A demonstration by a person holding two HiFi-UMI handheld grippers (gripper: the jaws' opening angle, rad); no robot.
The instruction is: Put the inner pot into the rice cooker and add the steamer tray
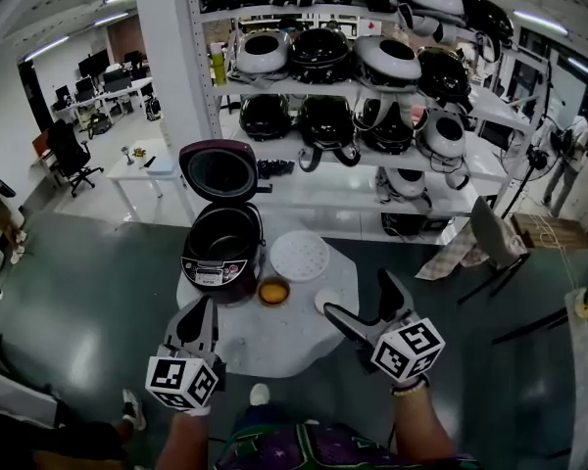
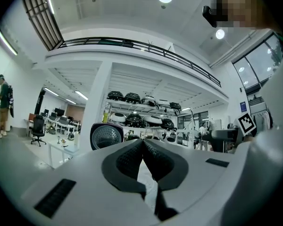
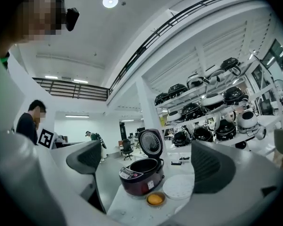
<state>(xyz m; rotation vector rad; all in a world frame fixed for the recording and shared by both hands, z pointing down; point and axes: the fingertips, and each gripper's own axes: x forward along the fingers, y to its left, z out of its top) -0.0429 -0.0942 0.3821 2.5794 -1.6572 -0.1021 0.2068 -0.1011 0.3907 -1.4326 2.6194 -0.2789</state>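
1. The left gripper [image 1: 200, 311] and right gripper [image 1: 357, 296] have smooth light-grey shells.
2. Their pads [image 3: 212, 166] are dark grey and rounded, with a fine knobbly texture.
3. Each gripper carries a white cube [image 1: 409, 349] printed with black square markers.
4. Dark rectangular slots [image 2: 55, 197] sit in the left gripper's shell.
5. The garment [image 1: 304, 448] is dark with a purple and green pattern.
6. A pale band [image 1: 409, 388] circles the right wrist.
7. The shoe [image 1: 260, 394] is white.

a small bowl [image 1: 273, 291] with something yellow-orange in it sits on the white surface [image 1: 274, 346]. behind it, metal shelves [image 1: 318, 192] carry rows of black and white cookers [image 1: 318, 55]. off to the left, a black office chair [image 1: 72, 153] stands near a white desk [image 1: 142, 164].
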